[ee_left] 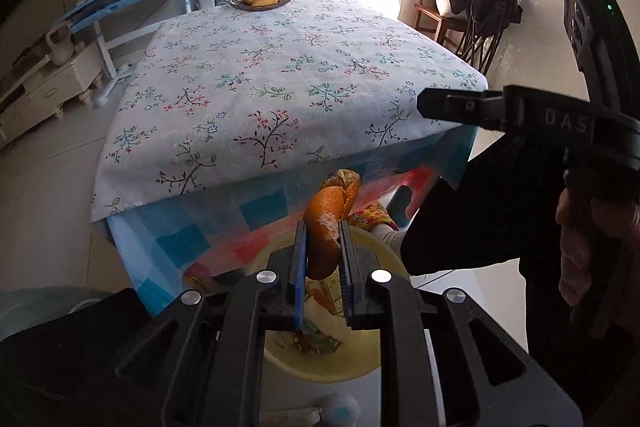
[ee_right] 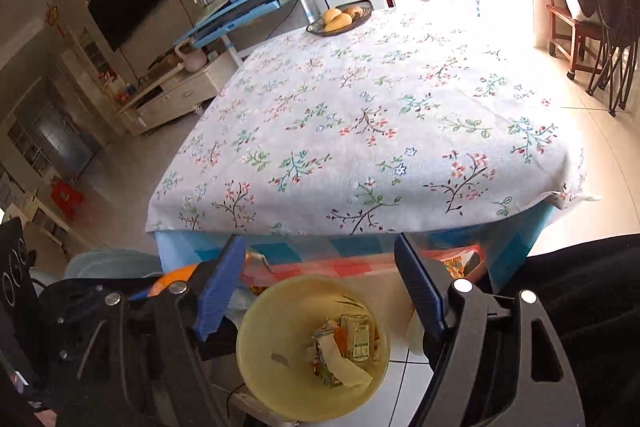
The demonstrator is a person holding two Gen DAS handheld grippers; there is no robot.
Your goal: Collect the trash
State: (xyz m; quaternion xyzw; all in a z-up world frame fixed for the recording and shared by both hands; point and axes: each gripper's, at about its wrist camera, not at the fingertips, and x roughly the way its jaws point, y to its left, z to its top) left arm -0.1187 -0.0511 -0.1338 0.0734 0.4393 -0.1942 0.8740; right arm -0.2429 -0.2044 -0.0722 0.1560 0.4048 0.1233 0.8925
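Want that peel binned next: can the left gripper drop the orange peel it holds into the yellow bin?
Probably yes. The left gripper pinches the orange peel above the open yellow bin, and nothing seems to lie between them.

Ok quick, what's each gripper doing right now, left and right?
Left gripper: shut on the orange peel, above the yellow bin.
Right gripper: open, nothing between its fingers, over the yellow bin.
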